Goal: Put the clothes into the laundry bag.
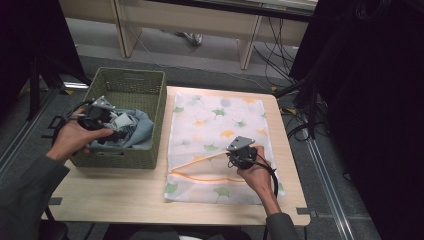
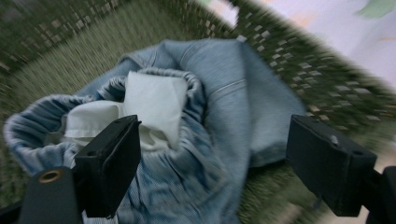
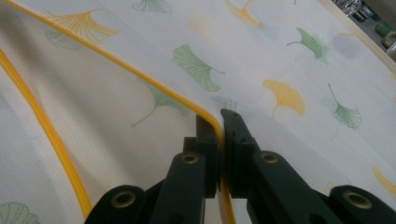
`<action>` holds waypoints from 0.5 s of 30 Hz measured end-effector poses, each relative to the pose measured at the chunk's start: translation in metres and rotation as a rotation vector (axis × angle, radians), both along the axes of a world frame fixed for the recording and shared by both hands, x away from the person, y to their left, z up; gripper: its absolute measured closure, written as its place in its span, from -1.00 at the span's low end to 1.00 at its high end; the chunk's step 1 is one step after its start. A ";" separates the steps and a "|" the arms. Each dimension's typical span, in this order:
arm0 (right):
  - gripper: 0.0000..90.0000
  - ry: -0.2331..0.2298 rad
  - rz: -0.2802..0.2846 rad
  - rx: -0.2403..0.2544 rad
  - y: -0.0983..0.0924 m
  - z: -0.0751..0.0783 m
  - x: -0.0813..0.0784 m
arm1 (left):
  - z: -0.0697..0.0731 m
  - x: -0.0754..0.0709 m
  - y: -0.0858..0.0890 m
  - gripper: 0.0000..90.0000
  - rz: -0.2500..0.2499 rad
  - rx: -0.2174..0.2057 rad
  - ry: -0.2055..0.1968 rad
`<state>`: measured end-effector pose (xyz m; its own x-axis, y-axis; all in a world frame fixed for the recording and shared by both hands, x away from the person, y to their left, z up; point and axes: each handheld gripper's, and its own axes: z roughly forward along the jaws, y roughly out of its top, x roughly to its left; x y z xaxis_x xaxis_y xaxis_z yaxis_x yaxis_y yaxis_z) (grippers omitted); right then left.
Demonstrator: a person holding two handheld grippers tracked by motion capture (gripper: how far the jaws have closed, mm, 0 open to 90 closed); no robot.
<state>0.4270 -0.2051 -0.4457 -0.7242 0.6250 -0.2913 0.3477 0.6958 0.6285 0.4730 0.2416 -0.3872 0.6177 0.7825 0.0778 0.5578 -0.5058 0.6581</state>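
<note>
Left gripper (image 1: pixel 107 121) at frame left, jaws spread wide over jeans (image 2: pixel 224 107) in basket (image 1: pixel 150 95), gripping nothing. Lower centre-right: right gripper (image 3: pixel 219 140) pressed shut, pinching orange trim (image 3: pixel 154 86) of leaf-print bag (image 1: pixel 215 120).

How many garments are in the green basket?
1 visible: blue denim garment bunched in the woven basket, under the left gripper. Others may be hidden beneath.
</note>
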 end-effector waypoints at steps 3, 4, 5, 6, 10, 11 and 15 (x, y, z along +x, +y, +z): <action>0.93 0.001 0.011 -0.007 0.000 -0.001 0.001 | -0.008 0.024 -0.006 -0.59 0.009 0.074 0.001; 0.93 0.004 0.013 -0.005 -0.001 -0.002 0.001 | -0.010 0.029 -0.008 -0.59 0.002 0.080 0.007; 0.93 0.008 0.007 -0.002 -0.001 -0.002 0.001 | -0.014 0.035 -0.010 -0.60 -0.007 0.072 0.021; 0.93 0.003 0.014 -0.005 -0.001 -0.002 0.002 | -0.019 0.039 -0.013 -0.60 -0.009 0.045 0.030; 0.93 0.021 -0.003 0.000 -0.001 -0.003 0.000 | -0.035 0.051 -0.024 -0.66 0.011 0.122 0.134; 0.93 0.013 0.010 -0.009 -0.001 -0.003 0.001 | -0.039 0.054 -0.025 -0.66 0.025 0.118 0.150; 0.92 0.025 0.020 -0.016 0.000 -0.004 0.000 | -0.058 0.064 -0.022 -0.69 0.010 0.079 0.270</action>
<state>0.4274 -0.2047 -0.4499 -0.7440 0.6055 -0.2826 0.3489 0.7127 0.6086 0.5367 0.2199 -0.4449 0.6165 0.7869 -0.0269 0.7128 -0.5433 0.4437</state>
